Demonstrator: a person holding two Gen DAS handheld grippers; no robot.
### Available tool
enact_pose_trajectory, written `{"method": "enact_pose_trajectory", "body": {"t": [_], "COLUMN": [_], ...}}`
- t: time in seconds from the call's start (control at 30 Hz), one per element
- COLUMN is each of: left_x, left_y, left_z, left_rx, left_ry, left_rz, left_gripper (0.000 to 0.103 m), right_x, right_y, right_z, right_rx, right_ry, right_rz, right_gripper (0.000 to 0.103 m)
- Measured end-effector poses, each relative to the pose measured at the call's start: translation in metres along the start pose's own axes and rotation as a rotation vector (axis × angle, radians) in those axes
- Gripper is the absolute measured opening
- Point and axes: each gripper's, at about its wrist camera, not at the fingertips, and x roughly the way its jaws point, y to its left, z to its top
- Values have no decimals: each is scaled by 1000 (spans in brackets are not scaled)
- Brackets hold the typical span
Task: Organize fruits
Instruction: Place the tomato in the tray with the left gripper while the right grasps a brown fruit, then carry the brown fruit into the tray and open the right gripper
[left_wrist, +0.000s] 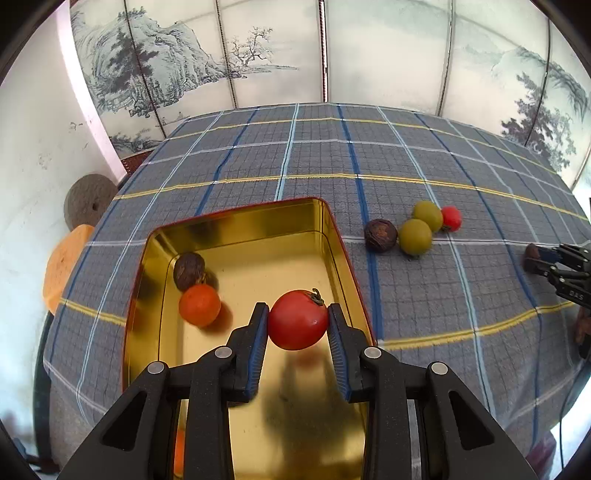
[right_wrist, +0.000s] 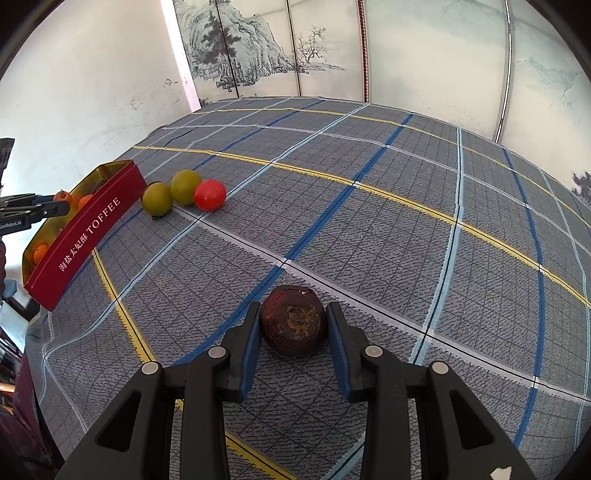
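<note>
1. The tin (left_wrist: 334, 236) stands on the tablecloth (left_wrist: 406, 155).
2. Two fruits (left_wrist: 199, 304) lie touching in the tin's far-left corner.
3. A tomato (left_wrist: 297, 319) hangs above the tin floor.
4. Four fruits (left_wrist: 415, 236) cluster right of the tin.
5. A lone fruit (right_wrist: 293, 325) lies well right of the tin.

My table wears a grey plaid cloth (left_wrist: 406, 155) with blue, white and yellow stripes, hanging over the near edge. Behind the far edge stands a folding screen (left_wrist: 207, 62) painted with ink mountains and pines, panels split by dark frames. White scuffed wall (left_wrist: 33, 122) off the left edge; a round grey disc (left_wrist: 88, 201) leans there. Bright, even daylight.
</note>
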Motion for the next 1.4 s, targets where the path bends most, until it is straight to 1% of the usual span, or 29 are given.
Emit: {"method": "enact_pose_trajectory", "body": {"t": [0.5, 0.8, 0.83, 0.9, 0.93, 0.97, 1.07, 1.23, 1.4], "left_x": [34, 47, 46, 42, 37, 33, 12, -21, -50], "left_y": [1, 9, 10, 11, 11, 11, 12, 12, 14], "left_z": [29, 38, 38, 35, 34, 33, 28, 15, -8], "left_rx": [17, -15, -18, -22, -24, -26, -26, -22, -45], "left_ry": [50, 61, 59, 45, 34, 22, -39, -78, -108], "left_rz": [41, 98, 107, 126, 133, 136, 156, 180, 191], "left_gripper": [33, 35, 37, 44, 56, 66, 69, 72, 74], "right_x": [0, 0, 1, 2, 3, 3, 2, 1, -12], "right_y": [0, 0, 1, 2, 2, 2, 1, 3, 20], "right_z": [0, 0, 0, 0, 0, -1, -1, 0, 0], "right_rx": [0, -3, -5, -10, -12, -14, -10, -7, -8], "right_ry": [0, 1, 1, 2, 3, 3, 3, 6, -20], "right_rz": [-1, -3, -6, -11, -13, -15, -9, -21, 0], "right_gripper": [33, 33, 33, 33, 33, 33, 33, 32, 32]}}
